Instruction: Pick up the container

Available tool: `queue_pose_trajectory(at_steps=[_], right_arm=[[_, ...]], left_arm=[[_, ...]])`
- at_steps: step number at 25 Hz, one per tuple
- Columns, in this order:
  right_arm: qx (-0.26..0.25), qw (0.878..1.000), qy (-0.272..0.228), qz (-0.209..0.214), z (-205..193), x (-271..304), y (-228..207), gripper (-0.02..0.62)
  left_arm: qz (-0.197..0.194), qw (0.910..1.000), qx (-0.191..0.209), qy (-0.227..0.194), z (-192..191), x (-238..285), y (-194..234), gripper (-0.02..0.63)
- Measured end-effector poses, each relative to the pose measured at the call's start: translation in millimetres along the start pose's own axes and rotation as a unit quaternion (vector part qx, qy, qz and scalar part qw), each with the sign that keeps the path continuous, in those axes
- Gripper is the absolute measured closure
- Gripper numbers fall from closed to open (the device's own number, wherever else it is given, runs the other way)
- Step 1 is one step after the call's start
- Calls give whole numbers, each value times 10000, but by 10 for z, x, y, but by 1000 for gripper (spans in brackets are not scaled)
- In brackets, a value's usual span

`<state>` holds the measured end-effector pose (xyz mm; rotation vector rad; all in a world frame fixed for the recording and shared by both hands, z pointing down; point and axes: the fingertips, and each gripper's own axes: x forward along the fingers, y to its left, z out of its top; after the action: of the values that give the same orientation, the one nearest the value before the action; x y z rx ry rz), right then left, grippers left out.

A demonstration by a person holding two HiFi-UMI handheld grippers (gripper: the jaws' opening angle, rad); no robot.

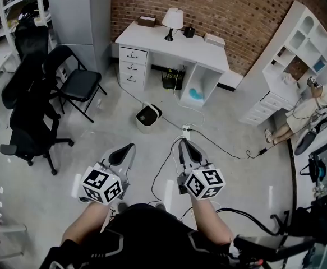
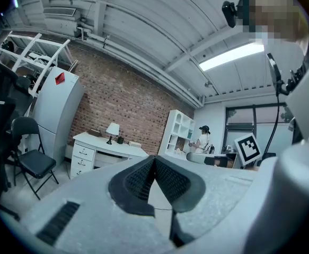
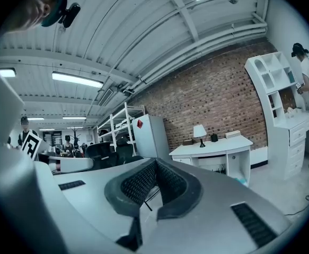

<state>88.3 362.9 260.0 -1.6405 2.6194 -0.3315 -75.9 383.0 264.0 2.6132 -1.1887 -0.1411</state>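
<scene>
You hold two grippers level over the pale, glossy floor, and each carries one cube with black-and-white square markers. Your left gripper (image 1: 126,150) has its two ribbed dark pads pressed together with nothing between them, as the left gripper view shows (image 2: 155,162). Your right gripper (image 1: 184,147) is the same, its jaws pressed together and empty (image 3: 155,166). The one container (image 1: 148,118) is a small white bin with rounded corners and a dark inside. It stands on the floor ahead of both grippers, well apart from them, between you and the desk (image 1: 177,45). That single white desk has three drawers on its left side and one lamp (image 1: 173,21) with a pale shade on a thin black stem. Behind it runs a rough red brick wall (image 1: 225,4). To your left are a black folding chair (image 1: 76,83) and a black office chair (image 1: 31,125) on a star base. Thin black cables (image 1: 219,147) trail across the floor.
</scene>
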Motion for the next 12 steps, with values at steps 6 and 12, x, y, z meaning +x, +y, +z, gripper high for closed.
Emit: queue_pose_trajectory(at_steps=[6, 12], right_arm=[[-65, 10000, 31, -20, -64, 82, 224, 588], [-264, 9995, 61, -132, -176, 151, 513, 588]], left_arm=[[-125, 9999, -81, 14, -18, -155, 195, 600], [-275, 9996, -117, -9, -37, -356, 463, 600]])
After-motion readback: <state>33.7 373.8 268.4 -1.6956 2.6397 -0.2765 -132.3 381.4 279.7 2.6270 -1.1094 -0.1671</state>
